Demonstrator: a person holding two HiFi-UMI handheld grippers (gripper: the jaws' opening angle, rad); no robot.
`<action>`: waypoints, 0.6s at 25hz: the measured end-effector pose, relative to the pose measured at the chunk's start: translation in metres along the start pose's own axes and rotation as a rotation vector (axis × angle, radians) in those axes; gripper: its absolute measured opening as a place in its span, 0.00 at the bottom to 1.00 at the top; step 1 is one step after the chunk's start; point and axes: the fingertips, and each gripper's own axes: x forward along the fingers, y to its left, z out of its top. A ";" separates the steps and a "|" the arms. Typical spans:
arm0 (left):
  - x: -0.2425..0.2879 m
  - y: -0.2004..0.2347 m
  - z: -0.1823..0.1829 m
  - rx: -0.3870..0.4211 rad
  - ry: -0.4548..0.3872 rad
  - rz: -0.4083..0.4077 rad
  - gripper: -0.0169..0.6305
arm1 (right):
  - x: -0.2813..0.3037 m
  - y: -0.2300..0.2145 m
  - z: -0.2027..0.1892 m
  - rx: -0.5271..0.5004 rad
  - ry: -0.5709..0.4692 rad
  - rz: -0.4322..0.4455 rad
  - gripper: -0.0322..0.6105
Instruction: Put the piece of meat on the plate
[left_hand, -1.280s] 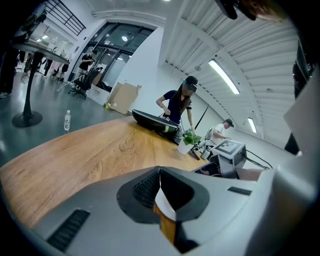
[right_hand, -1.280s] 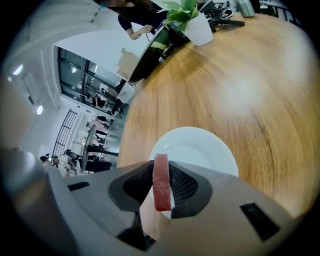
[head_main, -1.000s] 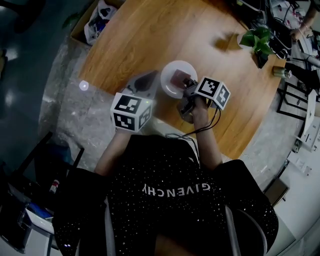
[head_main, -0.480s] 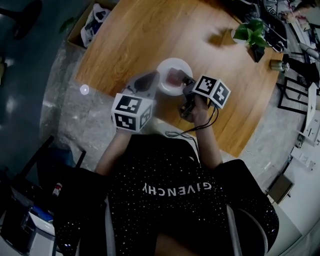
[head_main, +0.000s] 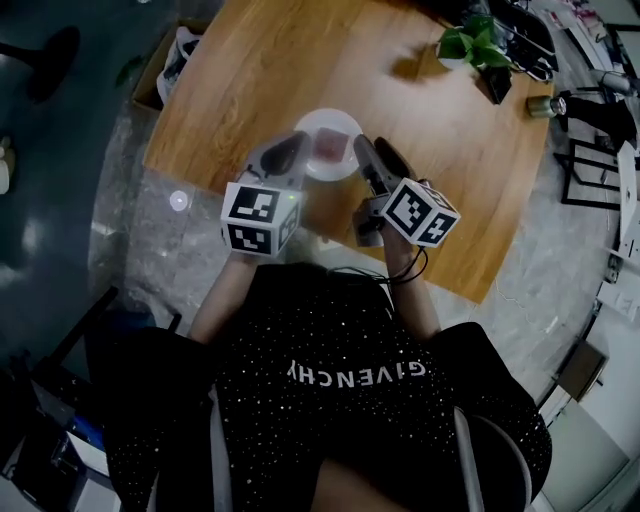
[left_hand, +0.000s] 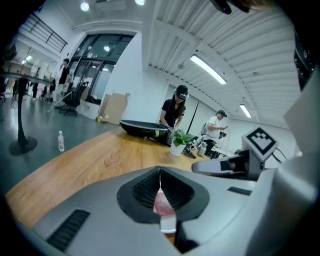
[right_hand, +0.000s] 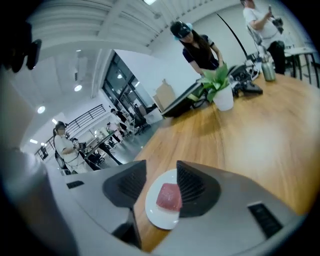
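A pink block of meat (head_main: 333, 148) (right_hand: 169, 196) lies on a small white plate (head_main: 318, 165) (right_hand: 159, 216) near the front edge of the wooden table (head_main: 250, 80). My right gripper (head_main: 373, 152) (right_hand: 161, 168) hangs open above the plate's right side. Its jaws opened off the meat and have just been closing a little; nothing is gripped between them. My left gripper (head_main: 296, 143) (left_hand: 160, 172) hovers over the plate's left side with its jaws shut and empty. In the left gripper view the meat (left_hand: 162, 204) shows below the closed pads.
A potted plant (head_main: 468, 45) (right_hand: 220, 95) and a metal bottle (head_main: 545, 105) stand at the table's far right. Dark gear and cables lie beyond them. A bag (head_main: 175, 55) sits on the floor to the left. People stand at the far end.
The right gripper has opened and lifted up off the plate, leaving the meat on it. The left gripper has risen slightly beside it.
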 end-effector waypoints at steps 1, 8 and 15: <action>-0.003 -0.001 0.006 0.025 -0.017 0.019 0.04 | -0.011 0.002 0.008 -0.051 -0.053 -0.010 0.26; -0.005 -0.017 0.026 0.127 -0.049 0.065 0.04 | -0.081 0.008 0.045 -0.305 -0.317 -0.054 0.07; -0.010 -0.033 0.031 0.242 -0.049 0.082 0.04 | -0.111 0.006 0.054 -0.364 -0.416 -0.048 0.07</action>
